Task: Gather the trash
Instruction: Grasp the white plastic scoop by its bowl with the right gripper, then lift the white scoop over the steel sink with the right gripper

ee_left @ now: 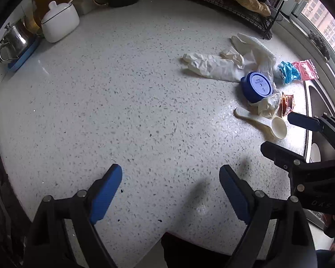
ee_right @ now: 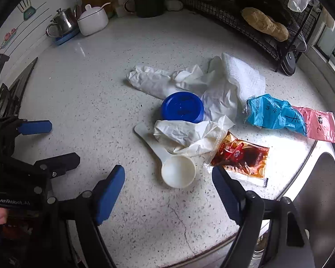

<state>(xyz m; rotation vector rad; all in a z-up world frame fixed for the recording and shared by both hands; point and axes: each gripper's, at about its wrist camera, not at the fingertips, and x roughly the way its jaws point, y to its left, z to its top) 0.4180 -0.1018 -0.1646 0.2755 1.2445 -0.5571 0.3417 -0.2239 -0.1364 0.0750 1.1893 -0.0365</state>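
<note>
Lying on the speckled white counter is a heap of trash around a round blue plastic lid. A white plastic scoop and a red sauce packet are seen just below it. The right gripper and left gripper are held wide, with nothing gripped.

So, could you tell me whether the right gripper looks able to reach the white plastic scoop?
Probably yes: the right gripper is open, with the white plastic scoop uncovered just ahead.

2 gloves, 1 lid, 1 scoop, 3 wrappers
</note>
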